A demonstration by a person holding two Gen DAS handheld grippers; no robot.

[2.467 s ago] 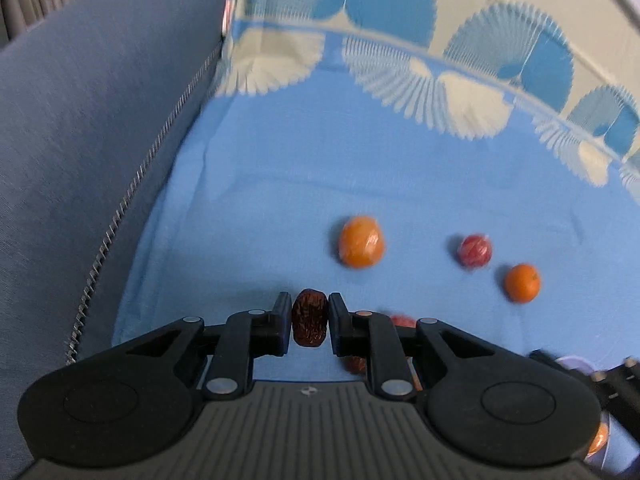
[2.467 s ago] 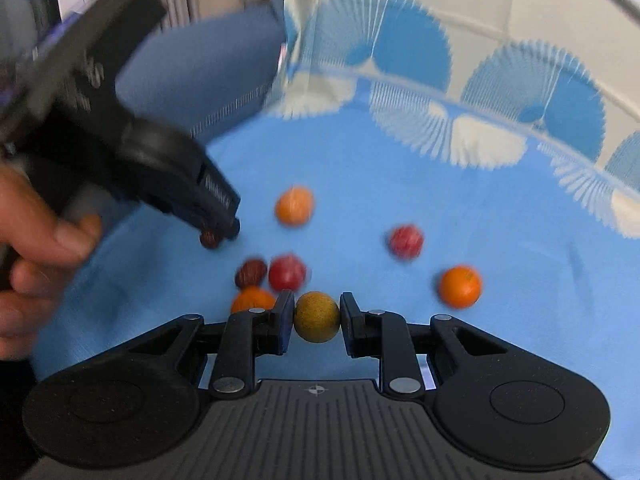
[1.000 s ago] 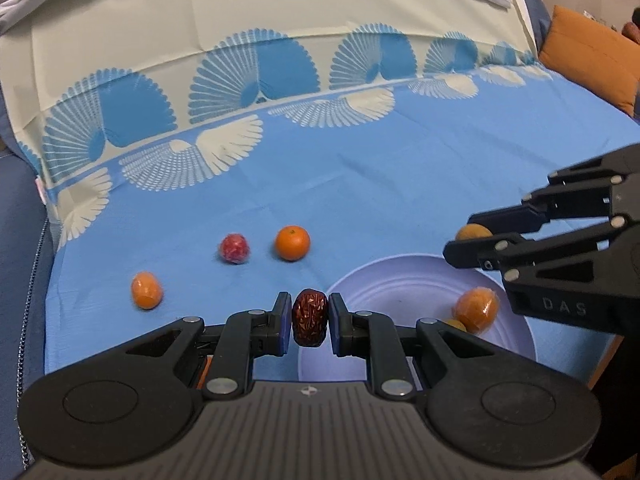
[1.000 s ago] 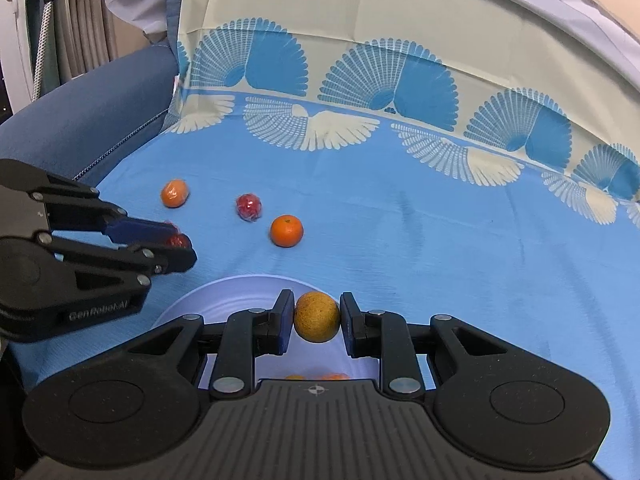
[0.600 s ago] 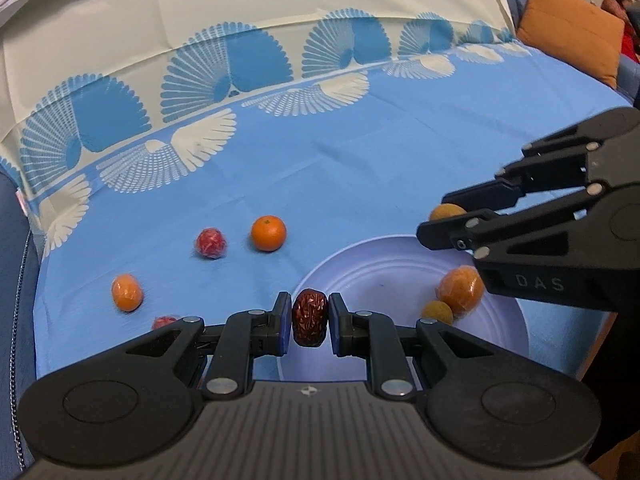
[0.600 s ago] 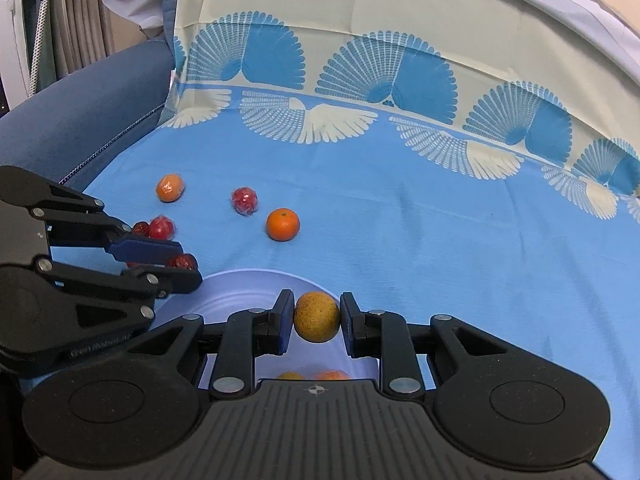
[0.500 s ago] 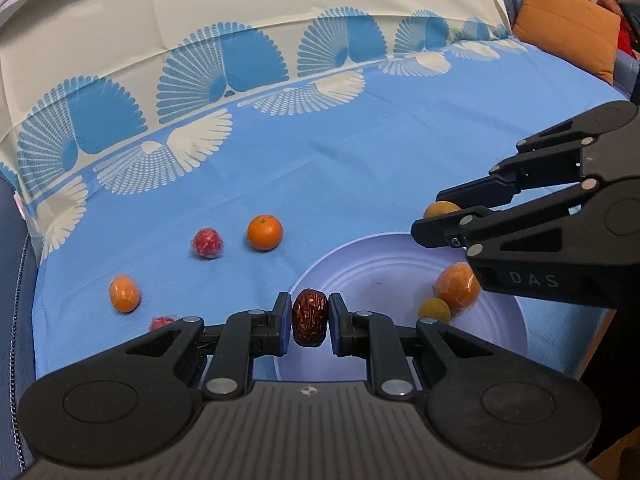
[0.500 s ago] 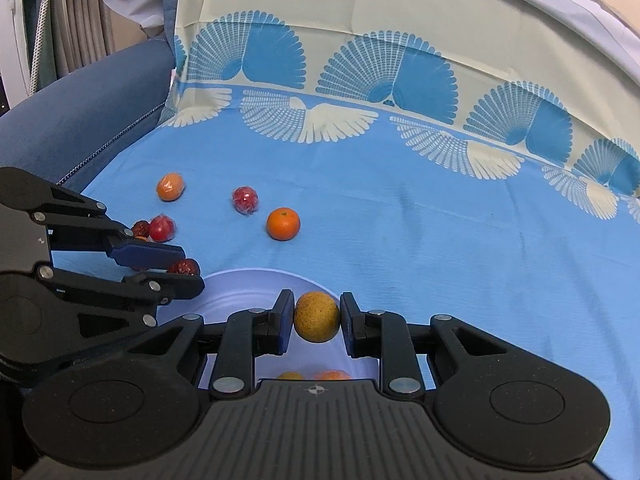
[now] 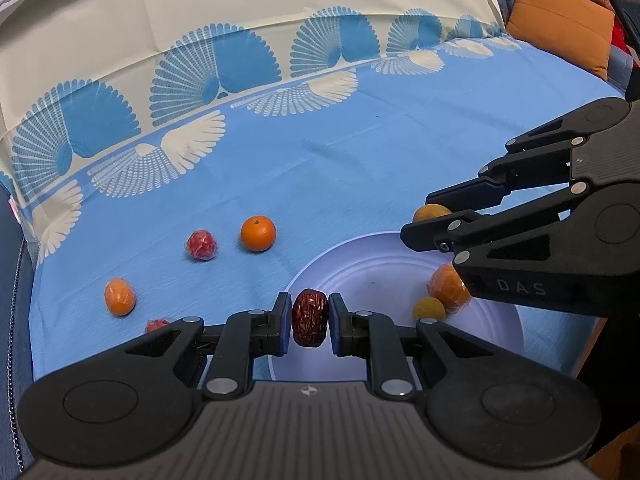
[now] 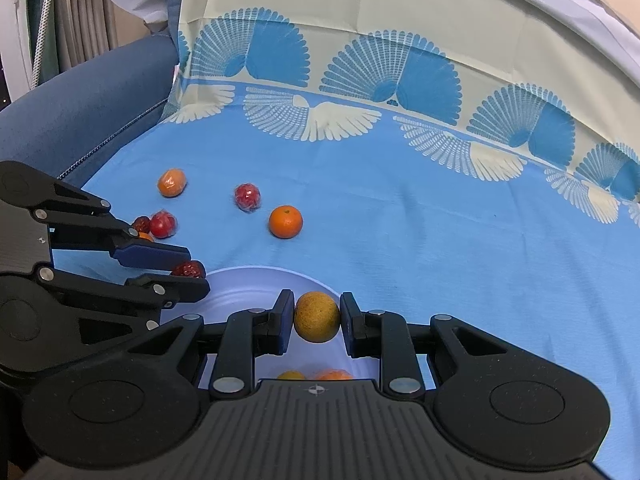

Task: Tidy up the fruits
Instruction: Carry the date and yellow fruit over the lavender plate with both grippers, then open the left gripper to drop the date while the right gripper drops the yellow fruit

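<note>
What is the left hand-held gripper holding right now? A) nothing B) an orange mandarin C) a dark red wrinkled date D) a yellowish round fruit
C: in the left wrist view, the left hand-held gripper is shut on a dark red wrinkled date, held over the near edge of the pale plate.

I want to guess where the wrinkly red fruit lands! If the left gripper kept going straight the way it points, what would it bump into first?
Probably the pale plate. The left gripper angles down over its near edge, shut on the red date, though depth is hard to judge.
</note>
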